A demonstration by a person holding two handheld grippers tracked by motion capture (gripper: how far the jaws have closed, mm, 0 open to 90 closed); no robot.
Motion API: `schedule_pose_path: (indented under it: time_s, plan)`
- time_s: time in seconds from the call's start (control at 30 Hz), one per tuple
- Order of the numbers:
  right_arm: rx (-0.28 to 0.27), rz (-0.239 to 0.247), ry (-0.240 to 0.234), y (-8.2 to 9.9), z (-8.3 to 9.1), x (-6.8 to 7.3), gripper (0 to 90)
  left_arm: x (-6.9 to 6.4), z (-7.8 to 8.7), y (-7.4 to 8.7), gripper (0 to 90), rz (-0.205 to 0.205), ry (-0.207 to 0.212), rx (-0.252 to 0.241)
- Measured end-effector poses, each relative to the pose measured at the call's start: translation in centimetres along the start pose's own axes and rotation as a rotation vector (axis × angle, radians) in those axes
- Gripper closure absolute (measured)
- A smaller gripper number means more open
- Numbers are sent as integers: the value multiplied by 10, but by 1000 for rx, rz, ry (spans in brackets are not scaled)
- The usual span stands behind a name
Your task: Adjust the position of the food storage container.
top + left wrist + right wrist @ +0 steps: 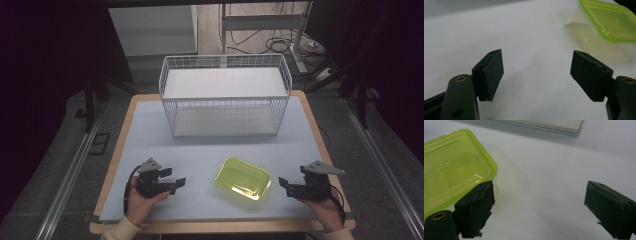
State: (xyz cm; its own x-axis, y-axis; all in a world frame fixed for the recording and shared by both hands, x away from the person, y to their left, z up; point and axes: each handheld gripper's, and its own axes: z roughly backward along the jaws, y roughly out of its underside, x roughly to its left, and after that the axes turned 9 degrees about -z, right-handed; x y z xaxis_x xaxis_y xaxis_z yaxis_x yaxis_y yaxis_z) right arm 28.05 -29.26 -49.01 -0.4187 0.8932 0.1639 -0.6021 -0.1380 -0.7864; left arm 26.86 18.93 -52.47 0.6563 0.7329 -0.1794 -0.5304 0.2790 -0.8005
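A clear plastic container with a yellow-green lid (pixel 243 178) lies on the white mat near the front, between my two grippers. To its left my left gripper (pixel 175 178) is held open and points toward it, with a gap of mat between them. In the left gripper view the jaws (pixel 537 72) stand wide apart with nothing between them, and the container (pixel 609 22) is at the upper right. My right gripper (pixel 285 186) is open just right of the container. In the right gripper view its left pad (pixel 477 207) sits close beside the container (pixel 451 170).
A white wire basket (pixel 225 97) with a white floor stands at the back centre of the mat; its base edge (pixel 544 125) shows in the right gripper view. The wooden table edge (pixel 220 226) runs along the front. Bare mat lies between basket and container.
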Motion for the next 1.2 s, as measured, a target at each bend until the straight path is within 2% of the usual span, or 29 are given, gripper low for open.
schedule_pose_path:
  time_s: [0.3,0.4,0.63,0.77,0.97,1.0,1.2]
  plan:
    - [-8,-12,18,0,5,-5,145,-1,1,-1,267,-7,-3,-8]
    - [-8,-25,14,-1,5,-5,160,-1,0,-1,267,-8,0,-6]
    - [4,-20,10,0,4,-5,179,1,-1,-1,264,-5,11,-5]
    - [9,-16,11,0,4,-4,179,1,0,-2,249,-6,-3,-7]
    - [8,-15,5,-2,6,-4,182,0,1,-2,241,-31,-40,-4]
    - [7,-14,0,-3,7,-2,188,0,1,-2,241,-41,-39,-3]
    - [-5,-8,-20,-6,11,3,217,-1,0,-2,240,-43,-36,-1]
